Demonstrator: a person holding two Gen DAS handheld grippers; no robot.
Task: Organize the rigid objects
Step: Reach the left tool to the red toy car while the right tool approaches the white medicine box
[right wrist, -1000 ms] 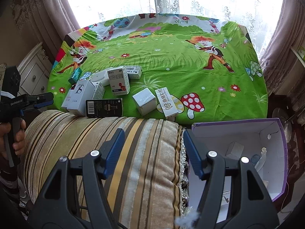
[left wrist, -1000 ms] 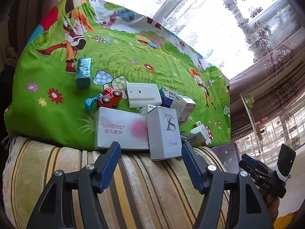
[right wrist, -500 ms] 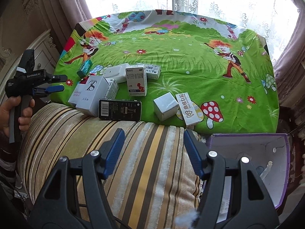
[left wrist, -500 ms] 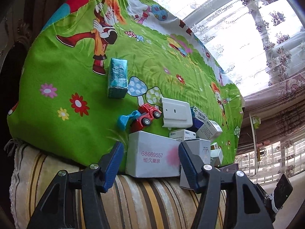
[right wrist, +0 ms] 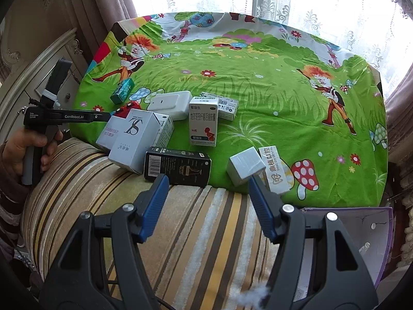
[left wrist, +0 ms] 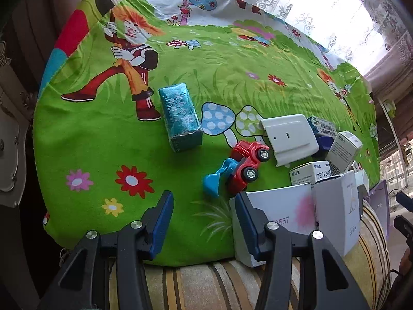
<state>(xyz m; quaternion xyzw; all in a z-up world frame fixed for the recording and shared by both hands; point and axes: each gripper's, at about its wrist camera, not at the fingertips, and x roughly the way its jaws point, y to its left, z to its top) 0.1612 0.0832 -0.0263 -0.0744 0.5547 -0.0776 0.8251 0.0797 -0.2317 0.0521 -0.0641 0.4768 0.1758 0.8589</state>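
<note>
Both tongs are spread apart with nothing in them. The left tongs [left wrist: 204, 222] hang over the near edge of the green cartoon blanket [left wrist: 103, 139], with the red toy truck [left wrist: 245, 165] just past the tips and the teal box [left wrist: 180, 116] further back. The right tongs [right wrist: 209, 196] sit over the striped cushion [right wrist: 185, 232], facing the black box [right wrist: 178, 166] and the small white cube box [right wrist: 246, 165] (these two are well apart). The purple-edged bin [right wrist: 374, 222] is off to the right
</note>
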